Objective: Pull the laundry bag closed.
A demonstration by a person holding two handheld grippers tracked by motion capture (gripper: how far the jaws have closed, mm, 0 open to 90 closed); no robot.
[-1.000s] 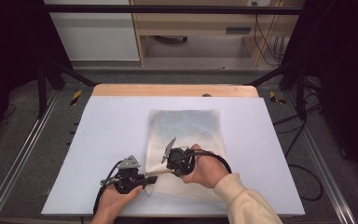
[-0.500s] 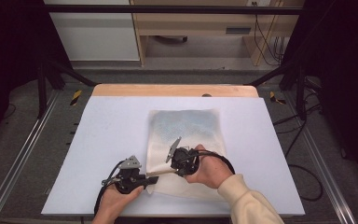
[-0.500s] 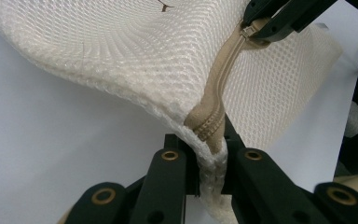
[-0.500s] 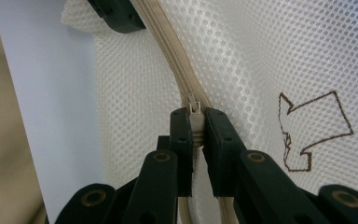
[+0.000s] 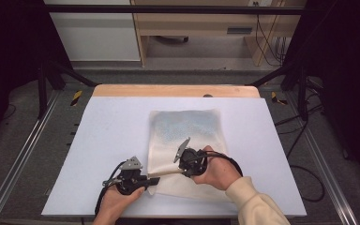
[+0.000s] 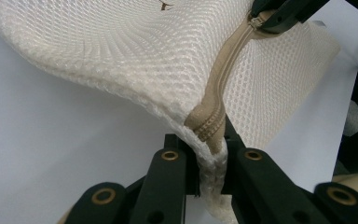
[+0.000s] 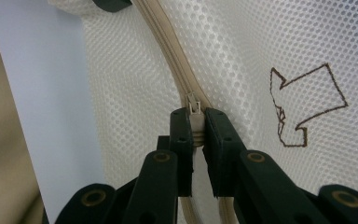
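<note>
Unzipping appears to be the step in hand: one mesh laundry bag [image 5: 187, 140] is lying flat on the white counter [image 5: 103, 140], its near edge lifted slightly between the two tools. One left hand-held gripper [image 5: 145, 179] is clenching the bag's near corner at the zipper's end [image 6: 209, 128], anchoring the fabric. One right hand-held gripper [image 5: 183, 169] is pinching the single zipper pull [image 7: 193, 112] between its closed jaws. To do this well, the left tool should be holding the corner taut while the right is drawing the pull along the one beige zipper [image 7: 168, 51], in line with the teeth, not sideways, lest the mesh bunch or the pull slip. One brown arrow mark [image 7: 307, 105] is showing on the mesh.
</note>
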